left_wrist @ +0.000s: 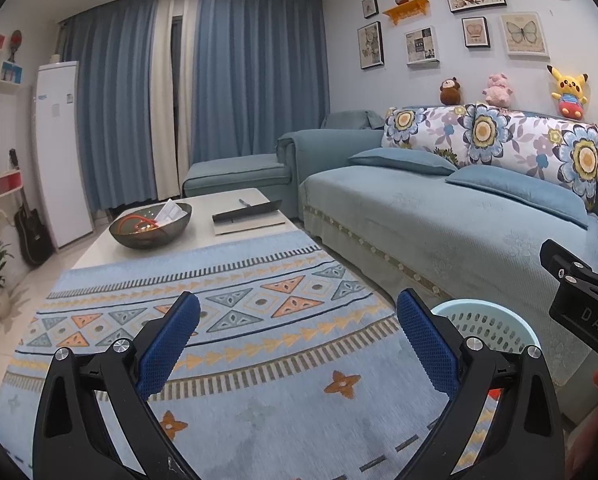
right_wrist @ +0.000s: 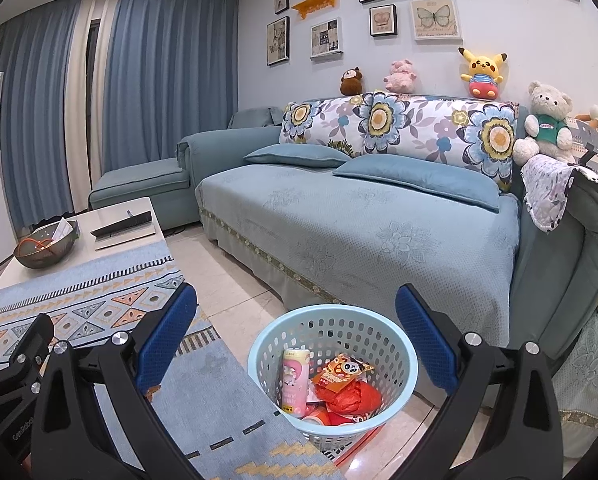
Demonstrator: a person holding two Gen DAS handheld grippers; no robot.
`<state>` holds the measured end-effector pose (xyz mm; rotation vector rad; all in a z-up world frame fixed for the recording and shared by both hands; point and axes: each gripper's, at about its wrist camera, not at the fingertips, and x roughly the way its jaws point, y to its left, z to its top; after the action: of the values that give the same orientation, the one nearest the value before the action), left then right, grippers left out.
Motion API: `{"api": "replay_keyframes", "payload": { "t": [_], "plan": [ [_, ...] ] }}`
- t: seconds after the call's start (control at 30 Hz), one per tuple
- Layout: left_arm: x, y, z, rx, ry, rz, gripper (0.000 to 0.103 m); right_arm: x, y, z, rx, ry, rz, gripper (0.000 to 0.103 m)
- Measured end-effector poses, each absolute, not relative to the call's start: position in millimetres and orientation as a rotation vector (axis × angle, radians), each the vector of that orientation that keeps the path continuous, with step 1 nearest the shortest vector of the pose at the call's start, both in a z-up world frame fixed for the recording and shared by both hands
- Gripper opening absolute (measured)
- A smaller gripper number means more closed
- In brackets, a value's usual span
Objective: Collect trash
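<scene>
Already the trash sits in the basket (right_wrist: 332,364): a pink can (right_wrist: 294,384), a snack wrapper (right_wrist: 343,372) and a red bag (right_wrist: 355,398), all light and crushable, best pinched at a loose edge or the can's waist. It lies just below and between the right gripper (right_wrist: 297,336), whose fingers stand apart, empty. The left gripper (left_wrist: 299,344) hangs over the rug (left_wrist: 235,304), fingers also apart. Farther off, the tabletop (left_wrist: 203,208) carries a bowl (left_wrist: 150,226).

A low white coffee table (left_wrist: 203,224) carries a patterned blue woven cloth (left_wrist: 219,320), a dark metal bowl (left_wrist: 150,225) and a flat notebook (left_wrist: 247,219).
</scene>
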<state>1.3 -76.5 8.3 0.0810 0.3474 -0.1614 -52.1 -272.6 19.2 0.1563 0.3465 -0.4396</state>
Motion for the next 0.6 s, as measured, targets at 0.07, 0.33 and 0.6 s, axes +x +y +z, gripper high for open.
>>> {"api": "replay_keyframes", "payload": {
  "t": [0.07, 0.33, 0.6],
  "plan": [
    [1.4, -76.5, 8.3, 0.081, 0.348, -0.162, 0.095, -51.7, -272.9, 19.0, 0.156, 0.343, -0.44, 0.095],
    [1.1, -76.1, 9.2, 0.081, 0.352, -0.164, 0.095, -51.5, -274.6, 18.9, 0.156, 0.344, -0.438, 0.095],
    [1.1, -75.6, 9.6, 0.078, 0.352, -0.164, 0.095, -51.7, -276.7, 18.5, 0.155, 0.345, -0.437, 0.095]
  ]
}}
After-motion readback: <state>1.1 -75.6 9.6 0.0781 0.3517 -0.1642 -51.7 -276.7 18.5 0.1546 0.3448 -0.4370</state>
